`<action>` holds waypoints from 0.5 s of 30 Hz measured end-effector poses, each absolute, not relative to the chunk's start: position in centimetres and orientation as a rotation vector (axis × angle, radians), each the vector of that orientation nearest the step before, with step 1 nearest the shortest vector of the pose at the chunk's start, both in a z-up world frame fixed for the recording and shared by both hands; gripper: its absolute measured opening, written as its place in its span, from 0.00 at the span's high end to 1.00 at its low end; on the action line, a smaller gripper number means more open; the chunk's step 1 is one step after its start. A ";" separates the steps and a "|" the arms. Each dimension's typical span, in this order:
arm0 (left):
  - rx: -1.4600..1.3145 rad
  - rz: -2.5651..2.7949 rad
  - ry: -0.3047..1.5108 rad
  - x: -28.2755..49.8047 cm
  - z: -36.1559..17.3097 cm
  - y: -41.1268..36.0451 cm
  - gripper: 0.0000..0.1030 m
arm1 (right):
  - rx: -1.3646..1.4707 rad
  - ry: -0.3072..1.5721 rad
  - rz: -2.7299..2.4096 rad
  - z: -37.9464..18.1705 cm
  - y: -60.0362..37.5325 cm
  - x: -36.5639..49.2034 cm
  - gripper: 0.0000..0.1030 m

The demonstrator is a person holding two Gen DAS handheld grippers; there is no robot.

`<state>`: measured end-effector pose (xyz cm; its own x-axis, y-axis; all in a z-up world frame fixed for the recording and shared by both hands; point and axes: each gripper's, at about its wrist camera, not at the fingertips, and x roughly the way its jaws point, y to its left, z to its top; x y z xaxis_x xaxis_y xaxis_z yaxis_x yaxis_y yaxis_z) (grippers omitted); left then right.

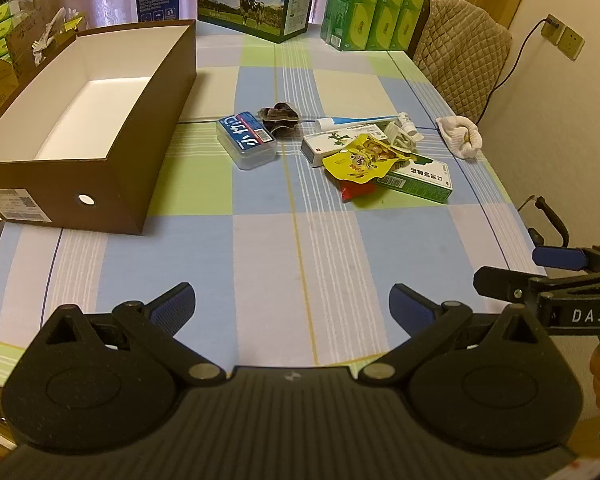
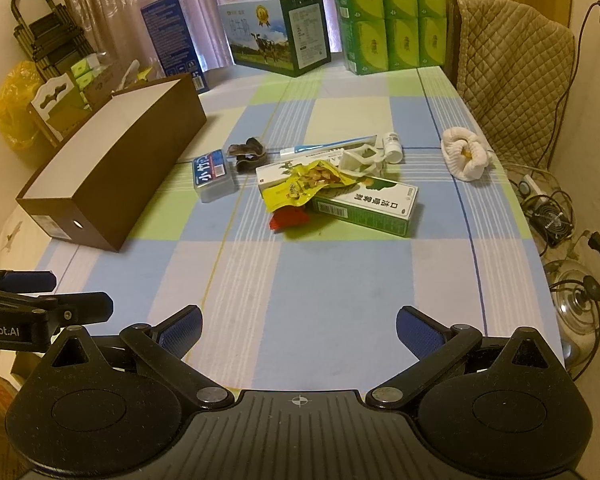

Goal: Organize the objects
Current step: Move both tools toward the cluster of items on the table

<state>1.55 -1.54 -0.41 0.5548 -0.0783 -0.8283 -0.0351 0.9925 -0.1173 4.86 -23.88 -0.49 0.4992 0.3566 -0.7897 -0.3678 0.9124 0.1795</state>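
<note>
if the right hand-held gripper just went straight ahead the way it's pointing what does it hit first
Bare checked tablecloth first, then probably the red packet under the yellow snack bag at the near edge of the pile. The open right hand-held gripper points roughly there, though depth is hard to judge in a fisheye view.

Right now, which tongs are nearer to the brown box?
Left. The left tongs hang open over the near table edge, with the brown box ahead to their left. The right tongs, also open, are beside them, farther from it.
</note>
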 end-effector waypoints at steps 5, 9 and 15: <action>-0.125 -0.024 0.985 1.7 -0.5 -1.7 0.01 | -0.016 0.956 0.447 -0.7 -24.3 5.4 0.02; -0.126 -0.020 0.988 2.0 -0.5 -2.0 0.01 | -0.020 0.956 0.456 -0.7 -24.4 5.8 0.02; -0.129 -0.010 0.995 2.6 -0.6 -2.2 0.01 | -0.026 0.960 0.467 -0.9 -24.5 6.3 0.02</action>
